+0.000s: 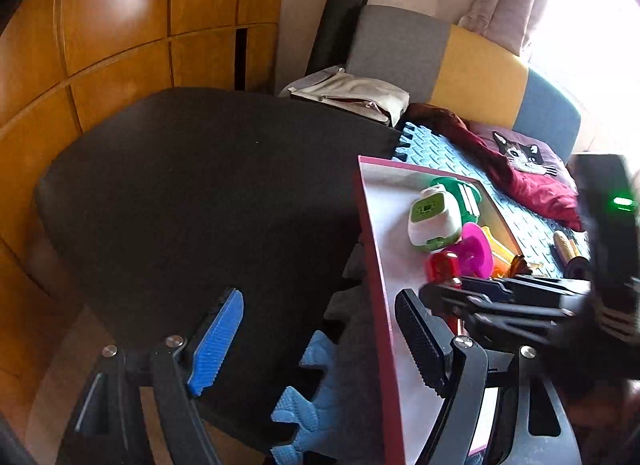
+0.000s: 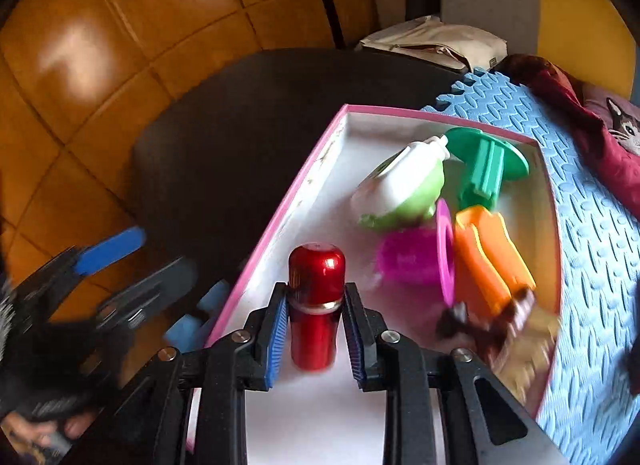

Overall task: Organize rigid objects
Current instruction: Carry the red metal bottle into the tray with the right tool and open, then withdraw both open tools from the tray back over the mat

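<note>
R gripper (image 2: 316, 329) clamps red can (image 2: 316, 297) over pink-rimmed box (image 2: 280, 209), near its L rim; L gripper (image 1: 320, 341) open, empty, straddling that rim.

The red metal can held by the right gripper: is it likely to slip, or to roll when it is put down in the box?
The red can looks glossy and smooth, so it may slip between the ribbed fingers of the right gripper. Its round body would probably roll if laid sideways in the pink-rimmed box. It looks rigid.

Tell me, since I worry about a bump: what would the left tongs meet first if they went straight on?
Probably the black mat: the open left tongs point at it, with the pink-rimmed box just beside their right finger. Depth is unclear.
</note>
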{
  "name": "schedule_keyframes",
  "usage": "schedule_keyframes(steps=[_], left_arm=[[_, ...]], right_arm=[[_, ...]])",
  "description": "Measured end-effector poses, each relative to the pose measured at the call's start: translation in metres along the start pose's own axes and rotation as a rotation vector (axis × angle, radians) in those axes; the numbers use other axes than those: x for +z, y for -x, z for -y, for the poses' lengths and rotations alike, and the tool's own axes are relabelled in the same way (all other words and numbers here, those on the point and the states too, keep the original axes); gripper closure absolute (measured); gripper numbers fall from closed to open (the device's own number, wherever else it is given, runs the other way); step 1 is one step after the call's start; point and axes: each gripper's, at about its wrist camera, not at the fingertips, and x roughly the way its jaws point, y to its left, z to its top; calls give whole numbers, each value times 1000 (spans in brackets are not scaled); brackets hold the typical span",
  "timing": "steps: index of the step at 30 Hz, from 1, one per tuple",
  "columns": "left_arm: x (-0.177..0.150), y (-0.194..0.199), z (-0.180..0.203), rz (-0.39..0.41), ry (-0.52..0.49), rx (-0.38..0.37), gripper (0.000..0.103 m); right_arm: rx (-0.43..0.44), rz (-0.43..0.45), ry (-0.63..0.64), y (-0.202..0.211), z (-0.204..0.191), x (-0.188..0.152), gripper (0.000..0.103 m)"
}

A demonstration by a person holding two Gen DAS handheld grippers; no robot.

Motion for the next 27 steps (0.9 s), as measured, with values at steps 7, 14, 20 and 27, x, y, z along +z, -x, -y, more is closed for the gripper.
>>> schedule_keyframes(steps=[7,14,20,27], left_arm=[[0,-3,-3,-2,11,3,24],[0,-1,-3,5,9,4,24],[0,5,3,19,-7,5,24],[0,14,13,37,-40,0,24]], right_arm=[[47,20,-42,-6,10,-3,73],[41,83,-67,10,10,-9,65],[16,166,-69,34,10,-13,63],[-20,246,-79,65,19,-23,62]])
